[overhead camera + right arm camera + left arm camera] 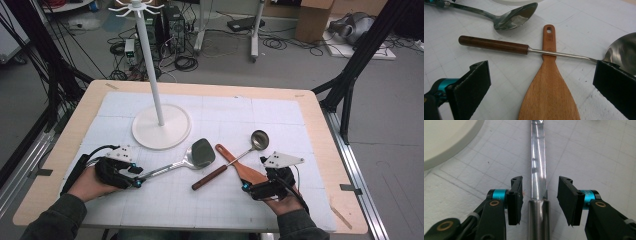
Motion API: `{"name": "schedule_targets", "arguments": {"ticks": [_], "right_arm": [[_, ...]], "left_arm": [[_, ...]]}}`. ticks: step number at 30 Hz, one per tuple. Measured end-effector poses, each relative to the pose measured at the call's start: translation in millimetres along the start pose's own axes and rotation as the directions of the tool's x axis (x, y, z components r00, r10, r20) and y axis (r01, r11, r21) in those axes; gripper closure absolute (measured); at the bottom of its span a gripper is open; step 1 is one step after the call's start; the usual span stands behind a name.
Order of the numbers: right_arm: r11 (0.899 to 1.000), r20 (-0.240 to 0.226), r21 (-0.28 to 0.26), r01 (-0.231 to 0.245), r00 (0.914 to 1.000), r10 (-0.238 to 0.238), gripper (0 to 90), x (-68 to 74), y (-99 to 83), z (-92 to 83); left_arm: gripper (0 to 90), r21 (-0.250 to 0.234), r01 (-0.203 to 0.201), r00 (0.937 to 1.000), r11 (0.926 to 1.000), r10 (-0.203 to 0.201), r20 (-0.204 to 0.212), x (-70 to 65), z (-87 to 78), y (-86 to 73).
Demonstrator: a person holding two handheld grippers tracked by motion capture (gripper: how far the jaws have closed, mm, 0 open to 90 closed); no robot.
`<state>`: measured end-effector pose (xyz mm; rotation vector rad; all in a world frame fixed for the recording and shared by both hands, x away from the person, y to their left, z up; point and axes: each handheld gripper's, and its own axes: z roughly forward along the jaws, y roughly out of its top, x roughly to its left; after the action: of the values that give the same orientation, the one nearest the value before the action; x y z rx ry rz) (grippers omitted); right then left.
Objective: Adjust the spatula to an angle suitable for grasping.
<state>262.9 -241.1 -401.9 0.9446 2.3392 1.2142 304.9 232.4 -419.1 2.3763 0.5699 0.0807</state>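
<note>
The left tongs lie low over the tabletop at its near left side, and the handle of the metal spatula runs straight between their two jaws. In the left gripper view the left tongs are released: there is a small gap on each side between the pads and the shiny handle of the metal spatula, so nothing is gripped. The spatula rests on the white grid mat, its blade pointing away toward the middle, near the round base of the white stand.

The right tongs are at the near right side, also released and wide apart. In the right gripper view the wide blade of the wooden spatula lies between the jaws of the right tongs, not touched by either pad. The ladle with the brown handle lies across the thin neck of the wooden spatula, touching it, and its bowl is just beside the right jaw.
</note>
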Motion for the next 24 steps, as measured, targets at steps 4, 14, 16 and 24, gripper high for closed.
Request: {"name": "schedule_targets", "arguments": {"ticks": [4, 14, 16, 24], "right_arm": [[1.0, -0.004, 0.005, -0.003, 1.0, 0.003, 0.2, 0.3, 0.5, 0.9], [1.0, -0.025, 0.002, 0.023, 0.9994, -0.023, 0.3, 1.8, 4.2, 4.6], [1.0, -0.027, 0.0, 0.017, 0.9995, -0.017, 0.3, 2.6, 4.9, 4.4], [0.998, -0.086, -0.044, 0.054, 0.9946, -0.057, 0.3, 15.5, 24.5, 6.6]], "left_arm": [[55.8, 0.016, 0.008, 1.0, 0.9998, -0.008, 0.003, 1.5, 9.1, 4.1], [68.7, 0.026, 0.003, 0.9999, 0.9997, -0.003, 0.012, 3.7, 18.7, 10.8], [72.1, 0.033, -0.012, 0.9998, 0.9994, 0.011, 0.017, 3.5, 20.3, 13.0], [73.7, 0.074, -0.039, 0.9993, 0.9965, 0.039, 0.001, 3.9, 21.0, 20.1]]}}
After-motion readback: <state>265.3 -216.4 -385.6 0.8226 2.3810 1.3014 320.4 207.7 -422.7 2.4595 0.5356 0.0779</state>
